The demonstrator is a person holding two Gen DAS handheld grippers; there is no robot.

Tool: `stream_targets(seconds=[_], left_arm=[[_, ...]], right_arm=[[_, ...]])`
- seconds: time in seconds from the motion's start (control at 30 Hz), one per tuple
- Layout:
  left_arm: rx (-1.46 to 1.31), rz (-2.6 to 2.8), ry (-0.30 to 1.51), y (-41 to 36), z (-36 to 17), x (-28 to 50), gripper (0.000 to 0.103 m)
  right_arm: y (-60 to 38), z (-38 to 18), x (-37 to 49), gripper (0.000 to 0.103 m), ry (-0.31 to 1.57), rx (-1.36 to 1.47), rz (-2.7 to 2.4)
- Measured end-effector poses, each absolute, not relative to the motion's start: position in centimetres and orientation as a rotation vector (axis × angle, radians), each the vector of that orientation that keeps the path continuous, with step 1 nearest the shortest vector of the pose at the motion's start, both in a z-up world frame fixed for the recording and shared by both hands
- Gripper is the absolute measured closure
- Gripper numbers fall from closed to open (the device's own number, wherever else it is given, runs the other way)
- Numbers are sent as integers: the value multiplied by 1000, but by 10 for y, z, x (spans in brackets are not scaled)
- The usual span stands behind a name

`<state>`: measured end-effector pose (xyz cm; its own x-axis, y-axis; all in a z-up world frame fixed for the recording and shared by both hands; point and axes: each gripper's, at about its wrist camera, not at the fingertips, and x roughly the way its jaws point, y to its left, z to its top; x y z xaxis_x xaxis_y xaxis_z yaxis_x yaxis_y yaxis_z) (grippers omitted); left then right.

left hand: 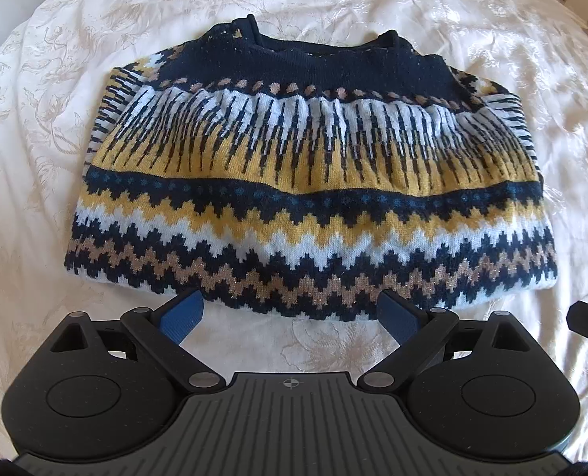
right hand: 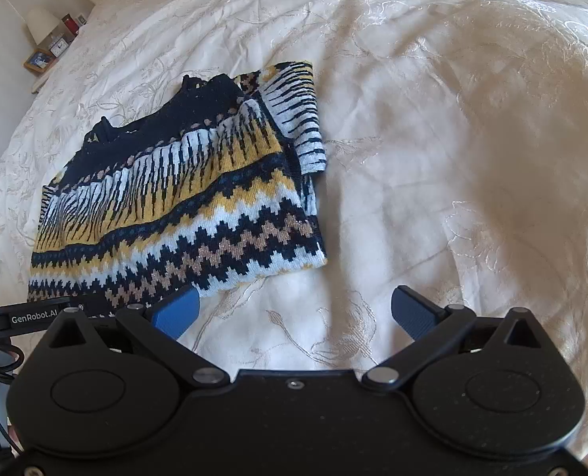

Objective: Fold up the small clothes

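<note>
Lying folded on the bed [left hand: 36, 150], the sweater [left hand: 294, 182] is being left alone, both tongs, left [left hand: 294, 313] and right [right hand: 297, 309], being held wide apart and empty, since the folding looks done.

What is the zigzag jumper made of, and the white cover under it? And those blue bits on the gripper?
The navy, yellow and white zigzag jumper looks like fuzzy knitted wool or acrylic; stepped stitches and glittery tan threads show. The cream bed cover seems smooth, slightly shiny woven cloth with embroidered flowers. The blue pads on the right gripper look ribbed, probably rubber or plastic.
</note>
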<state>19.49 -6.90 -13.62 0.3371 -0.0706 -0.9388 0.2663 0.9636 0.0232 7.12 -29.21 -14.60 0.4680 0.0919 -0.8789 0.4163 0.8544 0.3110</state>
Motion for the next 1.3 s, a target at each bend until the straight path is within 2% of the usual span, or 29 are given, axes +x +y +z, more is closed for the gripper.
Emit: stream_targets(seconds=[0.37,0.53,0.63,1.3], left_arm=[[156,-161,1226,-84,-144,225,8],[206,-136,1312,-93,-164,245,7],[230,-132,1353,-96,-177,253,0],[243,-143,1402,-101,-202,270,0]], right_arm=[[-308,-157,89,1,1112,529,-171],[-310,-160,101,1,1127,529,-159],[-310,-162,107,1,1134,522,-148],[-334,-176,141,1,1151,595,-117]])
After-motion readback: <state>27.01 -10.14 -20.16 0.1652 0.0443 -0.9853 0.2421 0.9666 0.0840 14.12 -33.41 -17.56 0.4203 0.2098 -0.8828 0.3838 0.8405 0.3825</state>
